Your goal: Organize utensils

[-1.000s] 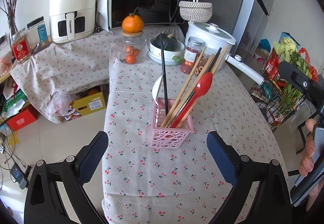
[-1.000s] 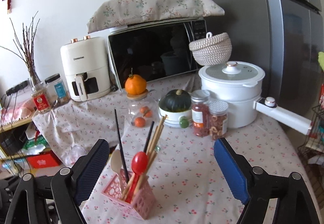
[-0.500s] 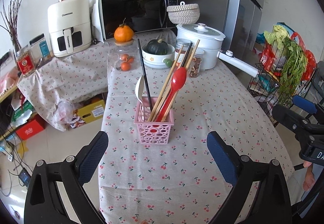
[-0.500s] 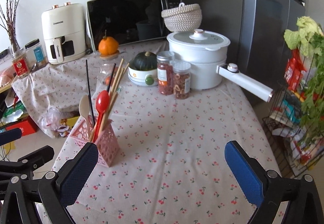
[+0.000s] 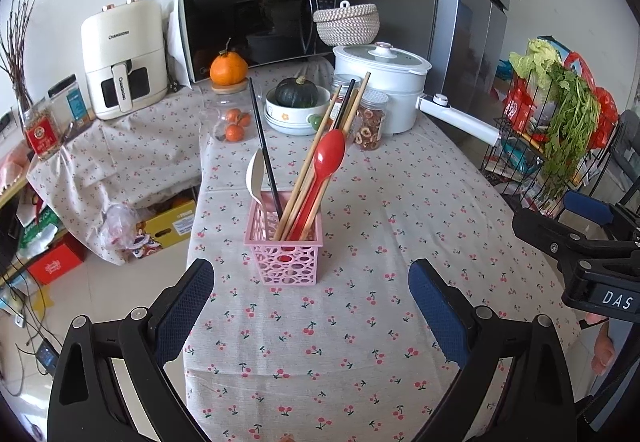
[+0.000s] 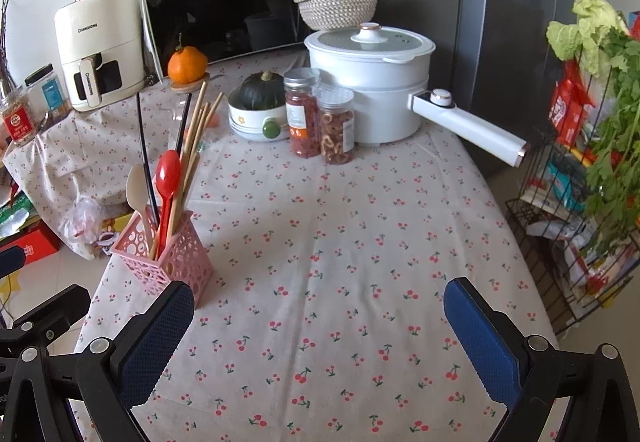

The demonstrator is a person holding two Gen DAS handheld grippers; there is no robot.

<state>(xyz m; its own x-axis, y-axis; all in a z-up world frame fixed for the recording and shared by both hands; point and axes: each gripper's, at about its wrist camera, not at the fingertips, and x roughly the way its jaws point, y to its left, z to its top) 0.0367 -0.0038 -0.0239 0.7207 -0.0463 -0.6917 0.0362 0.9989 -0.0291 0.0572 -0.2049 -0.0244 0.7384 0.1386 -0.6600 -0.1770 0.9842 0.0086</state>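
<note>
We note the left gripper spread wide over the cherry-print tablecloth, nothing between its pads. The right gripper has just been opening and now stands fully wide, also empty. Compared with a second ago, both wrists sit further back from the pink utensil basket: in the left view it has receded; in the right view it has shifted to the left edge, beside the left finger. Count in basket: one red spoon, one white spoon, two black chopsticks, about four wooden chopsticks. Behind it: two spice jars, one white pot.
</note>
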